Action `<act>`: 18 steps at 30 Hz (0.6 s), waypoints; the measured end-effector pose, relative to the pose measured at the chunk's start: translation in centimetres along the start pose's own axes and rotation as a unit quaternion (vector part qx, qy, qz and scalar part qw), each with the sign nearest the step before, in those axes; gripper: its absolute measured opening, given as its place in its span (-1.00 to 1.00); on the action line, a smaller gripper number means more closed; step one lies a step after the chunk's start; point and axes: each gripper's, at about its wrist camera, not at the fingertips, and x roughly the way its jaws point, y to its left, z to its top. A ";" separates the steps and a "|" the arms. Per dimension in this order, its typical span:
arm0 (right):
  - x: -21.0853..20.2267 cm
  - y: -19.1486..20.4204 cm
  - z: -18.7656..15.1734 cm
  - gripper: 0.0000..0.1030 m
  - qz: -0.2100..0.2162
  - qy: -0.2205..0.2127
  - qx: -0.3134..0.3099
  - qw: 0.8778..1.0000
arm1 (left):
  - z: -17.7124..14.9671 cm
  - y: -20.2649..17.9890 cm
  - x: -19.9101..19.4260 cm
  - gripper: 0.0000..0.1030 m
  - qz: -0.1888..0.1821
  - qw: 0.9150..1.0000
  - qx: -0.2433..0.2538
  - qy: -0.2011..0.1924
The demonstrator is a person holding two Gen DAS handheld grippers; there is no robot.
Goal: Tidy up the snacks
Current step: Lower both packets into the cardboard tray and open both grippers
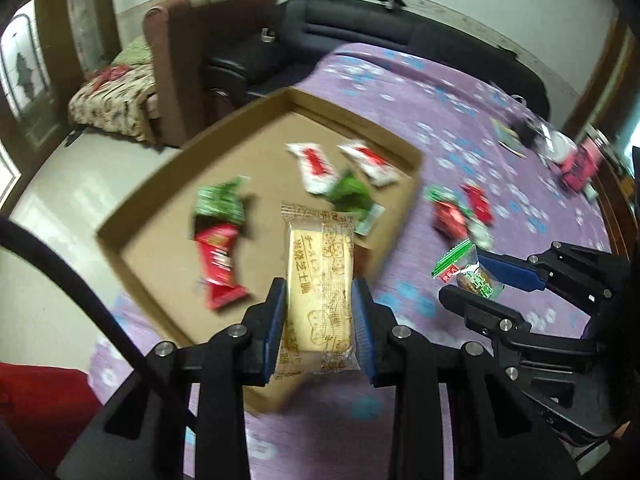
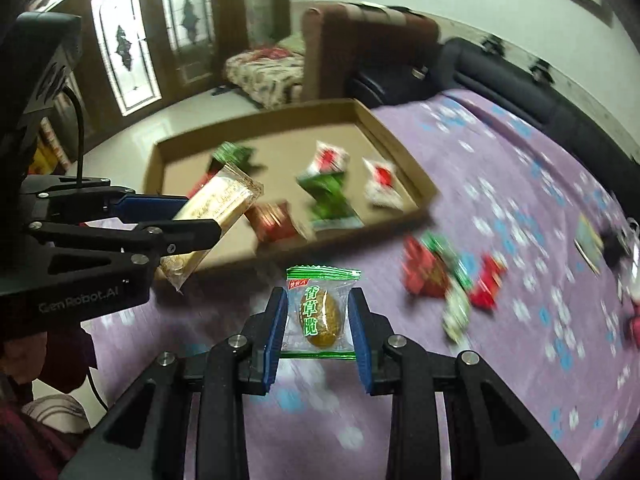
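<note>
My left gripper [image 1: 319, 292] is shut on a long tan biscuit packet [image 1: 318, 284], held above the near corner of a shallow cardboard tray [image 1: 140, 196]. My right gripper [image 2: 318, 300] is shut on a clear green-edged packet with a brown round snack [image 2: 322, 314], held above the purple cloth just before the tray [image 2: 168, 148]. The tray holds several snacks: red [image 1: 218, 264], green [image 1: 220, 202] and white-red packets [image 1: 316, 166]. Loose red and green snacks [image 2: 448, 276] lie on the cloth to the right of the tray. The right gripper with its packet shows in the left wrist view [image 1: 476, 280].
The purple flowered cloth [image 2: 500, 184] covers the table. A dark sofa [image 1: 360, 28] and a brown armchair [image 2: 360, 40] stand behind it. Books and a pink item [image 1: 580, 164] lie at the table's far right. White floor is to the left.
</note>
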 end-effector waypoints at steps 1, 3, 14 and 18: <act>0.7 0.4 0.9 -0.42 0.005 -0.004 -0.001 1.000 | 0.3 0.5 0.2 -0.33 0.007 1.000 -0.003 0.000; 1.6 0.8 2.1 -0.42 0.016 -0.008 0.002 1.000 | 1.0 2.0 0.6 -0.33 0.017 1.000 -0.014 0.002; 7.8 1.6 6.3 -0.41 0.036 0.008 0.030 0.999 | 3.4 5.4 3.9 -0.33 0.053 0.997 -0.044 0.023; 8.9 1.3 6.8 -0.41 0.037 0.016 0.038 0.998 | 4.0 6.0 4.8 -0.33 0.060 0.996 -0.052 0.029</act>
